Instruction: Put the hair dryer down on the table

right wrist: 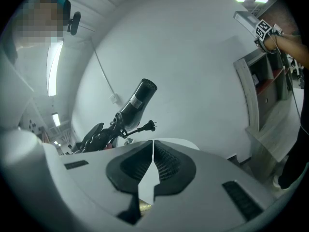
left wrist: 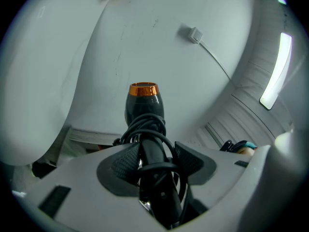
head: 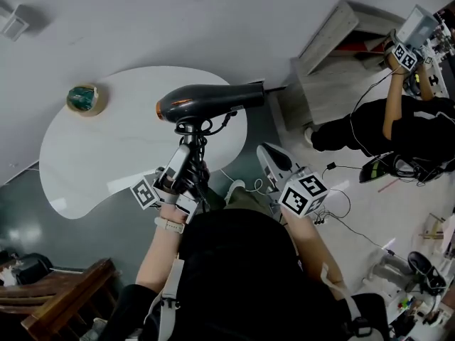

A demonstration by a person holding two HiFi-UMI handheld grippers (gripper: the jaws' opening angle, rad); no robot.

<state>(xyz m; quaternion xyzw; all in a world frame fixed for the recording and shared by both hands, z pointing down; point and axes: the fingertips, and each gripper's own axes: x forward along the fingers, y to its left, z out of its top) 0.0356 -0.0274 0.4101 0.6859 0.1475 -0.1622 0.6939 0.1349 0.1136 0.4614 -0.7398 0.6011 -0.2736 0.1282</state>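
Clearly, the left claw (head: 189, 146) grasps the hair dryer (head: 206, 99) by its handle. The head stands just above the fingertips, and the white table (head: 106, 155) lies beyond and below. I think the loops of cord (left wrist: 145, 127) caught between the pads could let the handle slip. A release so near the table's edge may also send it to the floor. The dryer is dark grey with an orange ring at one end. The right claw (right wrist: 152, 153), beside, is clenched on nothing.
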